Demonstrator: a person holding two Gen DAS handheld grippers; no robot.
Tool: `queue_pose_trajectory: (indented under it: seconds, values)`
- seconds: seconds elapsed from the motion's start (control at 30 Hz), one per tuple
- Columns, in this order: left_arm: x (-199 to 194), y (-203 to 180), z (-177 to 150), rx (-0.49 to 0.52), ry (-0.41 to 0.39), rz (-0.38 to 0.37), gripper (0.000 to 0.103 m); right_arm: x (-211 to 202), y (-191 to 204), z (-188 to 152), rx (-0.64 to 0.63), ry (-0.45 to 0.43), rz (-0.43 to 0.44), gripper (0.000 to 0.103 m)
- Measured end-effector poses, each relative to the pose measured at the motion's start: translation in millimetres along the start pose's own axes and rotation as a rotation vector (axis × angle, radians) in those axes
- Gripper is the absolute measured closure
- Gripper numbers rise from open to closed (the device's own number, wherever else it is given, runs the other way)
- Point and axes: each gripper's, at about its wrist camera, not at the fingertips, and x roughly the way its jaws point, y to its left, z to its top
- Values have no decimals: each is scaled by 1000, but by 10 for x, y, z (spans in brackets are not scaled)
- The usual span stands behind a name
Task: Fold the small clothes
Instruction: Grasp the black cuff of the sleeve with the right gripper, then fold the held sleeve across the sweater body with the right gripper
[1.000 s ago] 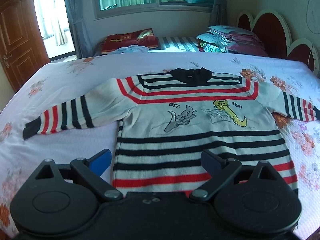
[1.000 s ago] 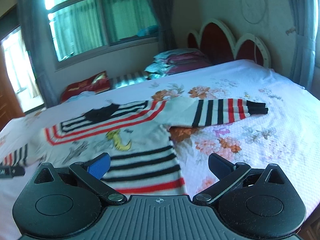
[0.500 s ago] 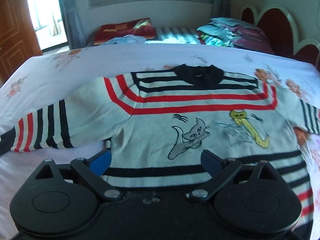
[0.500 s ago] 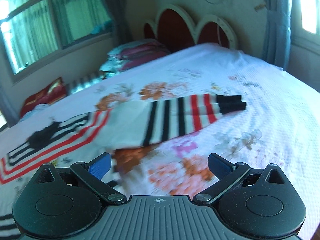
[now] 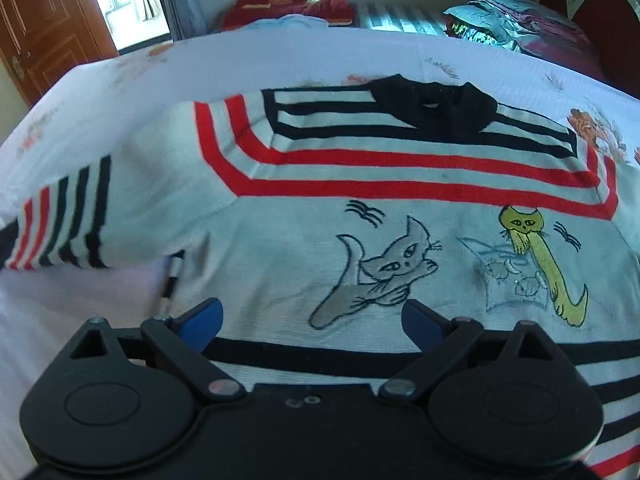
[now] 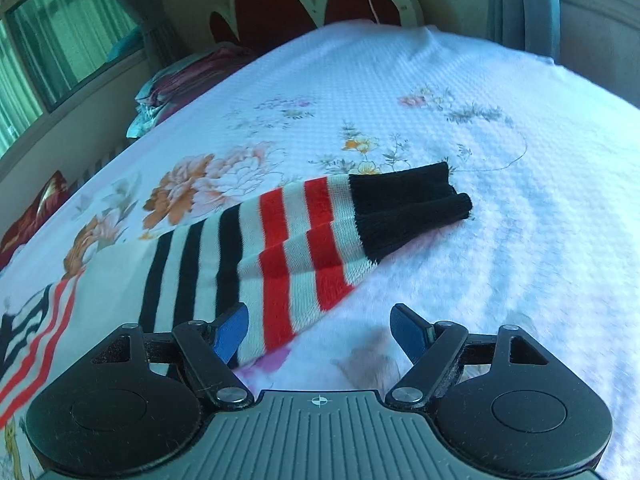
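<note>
Both hand-held grippers (image 5: 312, 316) (image 6: 320, 332) gape (empty) over sweater (image 5: 360, 208).

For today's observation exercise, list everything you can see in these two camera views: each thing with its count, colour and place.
knitted children's sweater: one, white with red and black stripes and two embroidered cats, spread flat on the bed.
black ribbed sleeve cuff: one in view, black, at the end of the striped sleeve ahead of the right tool.
floral quilted bedspread: one, white with orange and pink flowers, under the sweater.
scalloped headboard: one, dark red with pale trim, at the bed's far end.
pile of pillows: one pile, maroon and pale blue, beside the headboard.
wooden door: one, brown, far left.
left tool: one, black with blue fingers, open over the sweater's chest.
right tool: one, black with blue fingers, open by the sleeve.
</note>
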Motion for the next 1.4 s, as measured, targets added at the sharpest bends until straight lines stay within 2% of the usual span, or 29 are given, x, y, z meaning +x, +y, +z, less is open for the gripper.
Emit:
queue_pose_trajectory:
  seconds: [0.03, 0.13, 0.17, 0.33, 0.5, 0.63, 0.8, 0.93, 1.07, 1.2, 1.27, 1.3, 1.4]
  values:
    - [30, -17, 5, 3, 11, 4, 7, 52, -29, 28, 16, 8, 1, 43]
    - [122, -42, 27, -1, 60, 0, 7, 159, -96, 101, 69, -8, -1, 52]
    - [125, -35, 28, -9, 56, 0, 7, 174, -102, 125, 76, -14, -4, 53]
    - [108, 16, 47, -7, -5, -39, 7, 203, -71, 175, 73, -46, -32, 86]
    - [132, 73, 107, -1, -33, -105, 7, 46, 126, 202, 25, -129, -14, 96]
    - [71, 138, 179, 16, -88, -99, 7, -192, 705, 206, -93, -196, 79, 96]
    - [67, 381, 327, -31, -75, -95, 7, -456, 1767, -68, -265, -211, 287, 96]
    - [40, 565, 382, -18, -86, -87, 9, -494, 2572, -541, -371, -146, 433, 96]
    - [-14, 701, 394, -6, -120, -98, 9, -366, 3138, -1063, -462, -36, 501, 96]
    - [-1, 731, 421, -19, -130, -152, 9, -185, 3357, -1395, -487, 107, 541, 95]
    - [16, 670, 438, -11, -139, -189, 8, -197, 3352, -1495, -494, 144, 558, 82]
    - [30, 619, 453, -3, -142, -216, 7, -233, 3299, -1510, -494, 143, 567, 72]
    - [121, 382, 500, 35, -129, -304, 7, -415, 3145, -1475, -502, 101, 573, 62]
